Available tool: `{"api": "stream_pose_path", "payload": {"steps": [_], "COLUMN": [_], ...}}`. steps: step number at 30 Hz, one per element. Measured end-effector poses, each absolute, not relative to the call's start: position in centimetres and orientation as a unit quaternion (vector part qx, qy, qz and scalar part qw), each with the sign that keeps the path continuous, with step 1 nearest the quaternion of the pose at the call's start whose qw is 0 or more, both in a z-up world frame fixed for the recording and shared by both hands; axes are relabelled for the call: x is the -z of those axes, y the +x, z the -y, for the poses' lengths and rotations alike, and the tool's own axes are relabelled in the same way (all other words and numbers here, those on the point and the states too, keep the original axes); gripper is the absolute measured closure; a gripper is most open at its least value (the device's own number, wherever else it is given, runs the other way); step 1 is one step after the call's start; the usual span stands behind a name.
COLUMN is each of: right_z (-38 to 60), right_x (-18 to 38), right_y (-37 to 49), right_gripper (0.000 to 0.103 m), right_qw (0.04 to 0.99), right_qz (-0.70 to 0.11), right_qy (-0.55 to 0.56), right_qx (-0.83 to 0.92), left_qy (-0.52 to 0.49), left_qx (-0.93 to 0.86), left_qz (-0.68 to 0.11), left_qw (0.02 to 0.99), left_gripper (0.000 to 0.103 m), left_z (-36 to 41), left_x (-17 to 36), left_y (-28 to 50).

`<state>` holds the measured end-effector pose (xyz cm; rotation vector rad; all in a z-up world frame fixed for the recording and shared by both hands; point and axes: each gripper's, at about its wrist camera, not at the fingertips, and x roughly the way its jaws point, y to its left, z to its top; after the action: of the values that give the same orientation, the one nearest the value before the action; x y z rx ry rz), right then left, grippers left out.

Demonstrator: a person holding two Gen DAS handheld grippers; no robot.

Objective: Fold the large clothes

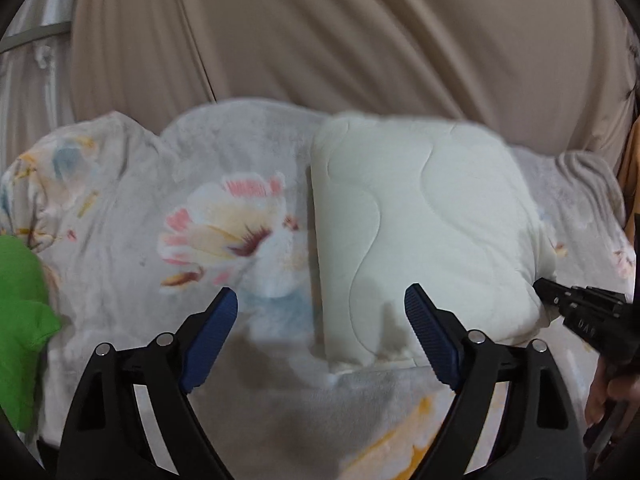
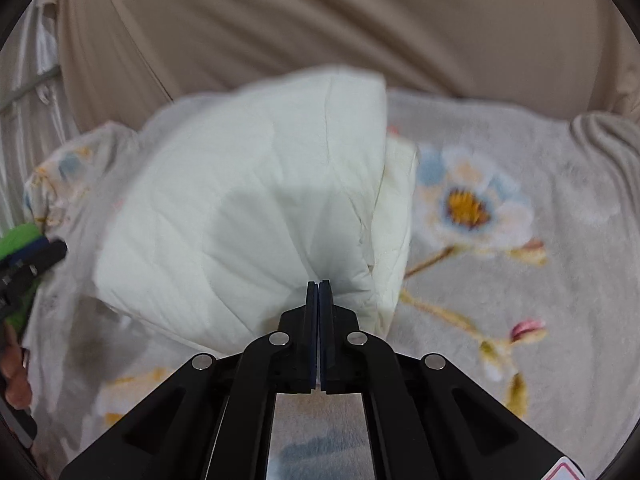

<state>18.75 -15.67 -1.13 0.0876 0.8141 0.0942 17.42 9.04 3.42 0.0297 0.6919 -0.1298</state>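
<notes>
Black tongs (image 1: 320, 320) with ribbed blue pads (image 1: 430, 338) and silver pivot screws (image 1: 475, 336).

Both wrist cams look down-fwd, close over bed — share white quilt (image 1: 424, 216) & floral blanket (image 2: 500, 208).

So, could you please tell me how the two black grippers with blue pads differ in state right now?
The left gripper stands wide open with nothing between its blue pads, while the right gripper is shut, pinching a corner of the white quilted garment. The left hovers over the garment's near edge and the grey floral blanket; the right touches the fabric. Both point down towards the bed.
</notes>
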Motion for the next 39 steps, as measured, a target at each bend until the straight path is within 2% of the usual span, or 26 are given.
{"api": "stream_pose_path", "payload": {"steps": [2,6,10,14,18,22,25,30,39], "right_z": [15.9,16.1,15.9,15.4,14.8,15.1,15.5,15.2,14.4], "right_x": [0.8,-2.0,0.8,-1.0,-2.3,-0.7,1.1,2.7,3.8], "right_y": [18.1,16.0,17.5,15.0,11.7,8.4,6.8,5.3,5.2], "right_gripper": [0.103,0.103,0.103,0.103,0.088,0.066,0.054,0.045,0.039], "right_qw": [0.919,0.936,0.923,0.933,0.941,0.942,0.938,0.938,0.94], "right_qz": [-0.388,-0.345,-0.382,-0.355,-0.335,-0.333,-0.342,-0.344,-0.34], "right_qy": [0.055,0.051,0.042,0.052,0.044,0.043,0.051,0.035,0.014], "right_qx": [-0.043,-0.041,-0.032,-0.04,-0.034,-0.016,-0.012,0.007,0.021], "left_qy": [0.019,0.025,0.013,0.013,0.021,0.021,0.028,0.02,0.02], "left_qx": [0.062,0.05,0.053,0.06,0.068,0.073,0.07,0.063,0.041], "left_qz": [-0.358,-0.346,-0.352,-0.343,-0.332,-0.325,-0.324,-0.32,-0.316], "left_qw": [0.932,0.936,0.935,0.937,0.94,0.943,0.943,0.945,0.948], "left_gripper": [0.02,0.02,0.02,0.021,0.017,0.01,0.01,0.01,0.006], "left_z": [-8.4,-8.0,-8.1,-7.7,-6.4,-5.0,-3.8,-3.0,-3.0], "left_x": [-1.6,-1.0,-1.3,-2.0,-2.1,-1.1,0.4,2.3,2.7], "left_y": [18.8,18.6,18.5,16.5,14.1,11.5,10.0,8.5,8.2]}}
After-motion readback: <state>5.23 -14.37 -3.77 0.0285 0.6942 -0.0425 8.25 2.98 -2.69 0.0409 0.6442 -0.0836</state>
